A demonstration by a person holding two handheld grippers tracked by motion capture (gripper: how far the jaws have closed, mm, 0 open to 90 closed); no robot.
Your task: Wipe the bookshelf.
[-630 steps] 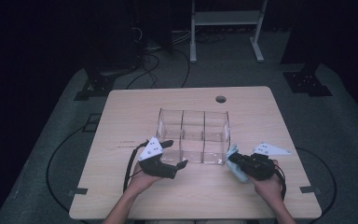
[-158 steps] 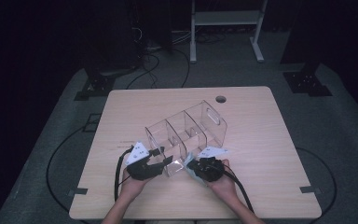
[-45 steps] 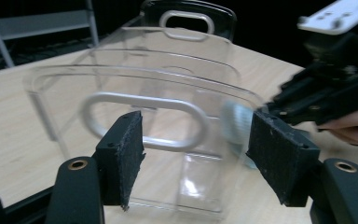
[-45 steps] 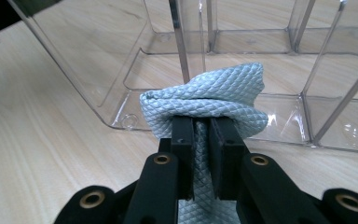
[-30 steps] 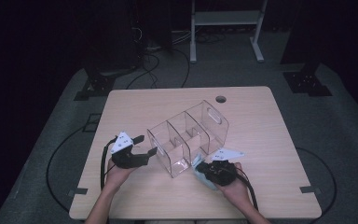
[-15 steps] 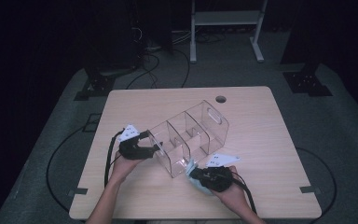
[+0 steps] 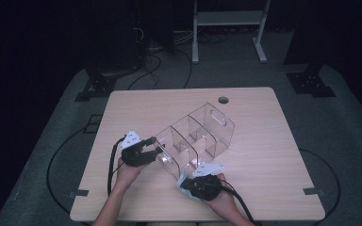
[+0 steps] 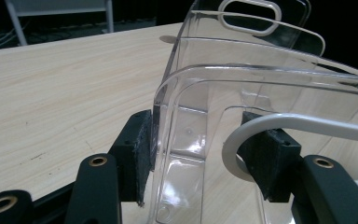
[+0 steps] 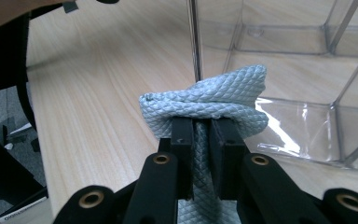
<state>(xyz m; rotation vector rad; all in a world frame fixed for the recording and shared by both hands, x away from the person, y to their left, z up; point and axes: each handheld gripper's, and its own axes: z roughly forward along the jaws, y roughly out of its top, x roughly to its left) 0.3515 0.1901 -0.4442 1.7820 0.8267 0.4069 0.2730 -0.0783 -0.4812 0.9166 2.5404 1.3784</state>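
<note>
Clear plastic, a three-compartment organizer point(image 7: 195, 139), lies slantwise across the table point(image 7: 264, 155), its long axis running from your near left toward the far right, handle-slot end farthest from you. Your left gripper point(image 7: 150, 149) sits at the near-left end; in the left gripper view its jaws have just been closing with the corner wall between them, the left pad against the wall, the right pad inside behind the curved rim and, as far as the view lets you judge, not yet pressing. Your right gripper point(image 7: 187, 184) is clamped on a bunched pale-blue cloth point(image 9: 205, 105), jaws drawn tight around the quilted fabric. The cloth hangs just beside the near long wall, at the near-left end of the organizer, so the plastic lies straight ahead of that gripper and slightly up the table. Judged from this, the right hand is nearer the wall to be wiped, while the left steadies the end.
</note>
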